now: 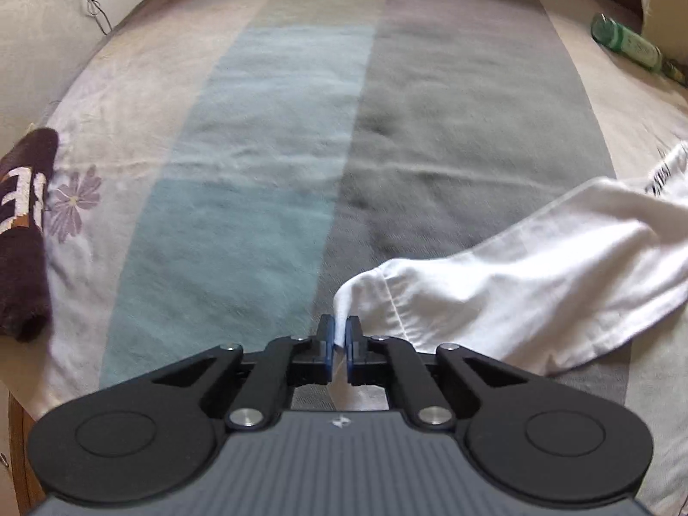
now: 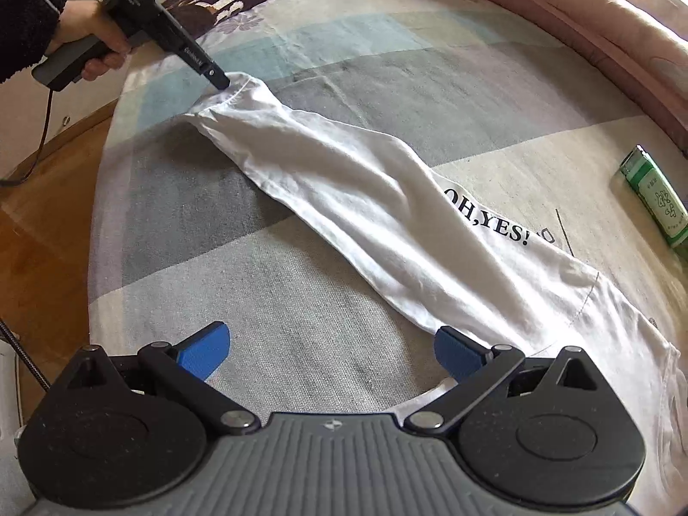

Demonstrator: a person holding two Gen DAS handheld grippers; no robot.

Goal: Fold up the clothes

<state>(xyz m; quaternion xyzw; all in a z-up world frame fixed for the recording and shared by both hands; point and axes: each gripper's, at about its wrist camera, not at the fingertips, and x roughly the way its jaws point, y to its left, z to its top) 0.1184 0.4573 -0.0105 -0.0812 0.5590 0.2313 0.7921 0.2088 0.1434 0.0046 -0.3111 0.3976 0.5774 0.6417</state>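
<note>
Nearest, the right gripper (image 2: 331, 350) is hovering, fingers apart; at eleven o'clock the left gripper (image 2: 221, 81) is pinching the white shirt (image 2: 365, 202) corner. Keep it taut.

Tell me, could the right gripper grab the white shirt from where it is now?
Probably yes. The right gripper is open just above the bedspread, and the white shirt lies right beside its finger with nothing between. The left gripper already pinches the far end.
</note>
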